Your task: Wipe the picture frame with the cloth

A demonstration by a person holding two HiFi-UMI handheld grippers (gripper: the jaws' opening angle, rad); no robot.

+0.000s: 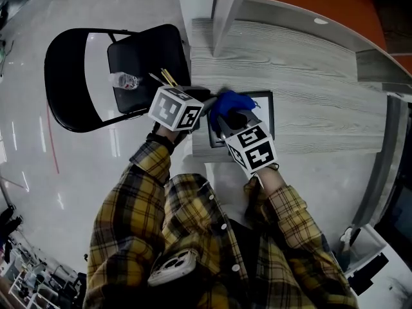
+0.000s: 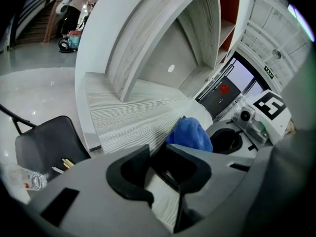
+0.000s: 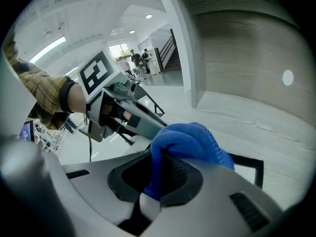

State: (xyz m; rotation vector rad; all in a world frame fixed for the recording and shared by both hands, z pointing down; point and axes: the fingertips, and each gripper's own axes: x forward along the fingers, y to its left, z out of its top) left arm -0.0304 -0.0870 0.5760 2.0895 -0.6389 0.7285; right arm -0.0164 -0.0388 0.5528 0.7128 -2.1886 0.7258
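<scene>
Clamping a bunched blue cloth (image 3: 190, 139) between its closed jaws, the right claw (image 3: 158, 174) holds the wad's free end over the picture frame (image 1: 265, 116), which lies flat on the bench (image 1: 290, 63). This grip likely provides a padded wiping face. The left claw (image 2: 160, 174) is set narrow on the frame's dark left rail, apparently to stop the frame sliding under wiping pressure. The bench top is pale wood grain with a curved edge. Beside it, on a glossy pale floor (image 1: 38, 140), stands a black folding chair (image 1: 145, 63) carrying a plastic bottle (image 1: 125, 80).
</scene>
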